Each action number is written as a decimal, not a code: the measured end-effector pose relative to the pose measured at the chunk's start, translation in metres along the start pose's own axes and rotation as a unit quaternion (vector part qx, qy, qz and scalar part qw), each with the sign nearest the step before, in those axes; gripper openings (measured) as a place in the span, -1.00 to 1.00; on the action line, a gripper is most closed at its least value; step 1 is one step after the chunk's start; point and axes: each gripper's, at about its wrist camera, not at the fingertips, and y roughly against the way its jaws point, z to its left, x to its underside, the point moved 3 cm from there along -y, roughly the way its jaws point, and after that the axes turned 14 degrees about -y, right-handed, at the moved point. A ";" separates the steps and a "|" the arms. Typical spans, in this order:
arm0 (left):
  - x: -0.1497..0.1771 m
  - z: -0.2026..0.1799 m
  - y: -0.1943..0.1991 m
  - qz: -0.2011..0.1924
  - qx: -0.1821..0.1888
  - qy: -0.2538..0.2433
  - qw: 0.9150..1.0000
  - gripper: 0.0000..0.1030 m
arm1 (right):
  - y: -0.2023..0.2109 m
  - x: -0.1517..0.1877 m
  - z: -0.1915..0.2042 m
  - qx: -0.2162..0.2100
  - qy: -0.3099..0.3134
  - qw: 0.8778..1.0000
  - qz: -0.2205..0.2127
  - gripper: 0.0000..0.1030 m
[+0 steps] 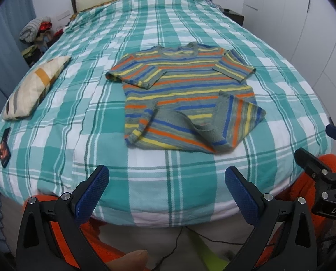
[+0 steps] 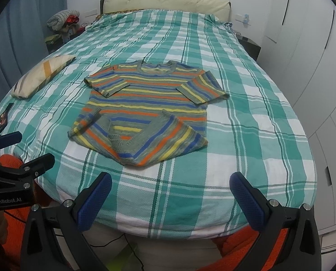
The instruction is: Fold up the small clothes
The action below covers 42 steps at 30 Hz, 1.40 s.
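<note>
Left black two-finger gripper with blue textured pads (image 1: 166, 193): jaws spread wide, nothing between them, fingers pointing forward and level, held low at the near edge of the scene. One blue pad (image 1: 93, 192) stands at lower left, its partner at lower right, both angled outward. Right black two-finger gripper with blue textured pads (image 2: 170, 199): same pose, jaws equally wide apart, empty, one pad (image 2: 95, 199) visible on the left. The two tools sit side by side (each shows at the edge of the other's view), near one another but apart. A fingertip of the person's hand (image 1: 131, 258) shows beneath the left gripper.
</note>
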 end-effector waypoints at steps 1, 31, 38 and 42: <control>0.000 -0.001 0.000 -0.001 -0.001 -0.002 1.000 0.99 | 0.000 0.000 0.000 0.000 0.000 1.000 0.000 1.00; 0.003 0.004 -0.003 0.009 -0.004 0.010 1.000 0.99 | -0.008 0.007 0.005 -0.002 0.000 1.000 0.008 1.00; 0.004 0.008 -0.002 0.010 -0.011 0.017 1.000 0.99 | -0.008 0.008 0.008 0.000 0.009 1.000 0.009 1.00; 0.005 0.011 -0.002 0.011 -0.007 0.027 1.000 0.99 | -0.008 0.009 0.009 -0.002 0.011 1.000 0.011 1.00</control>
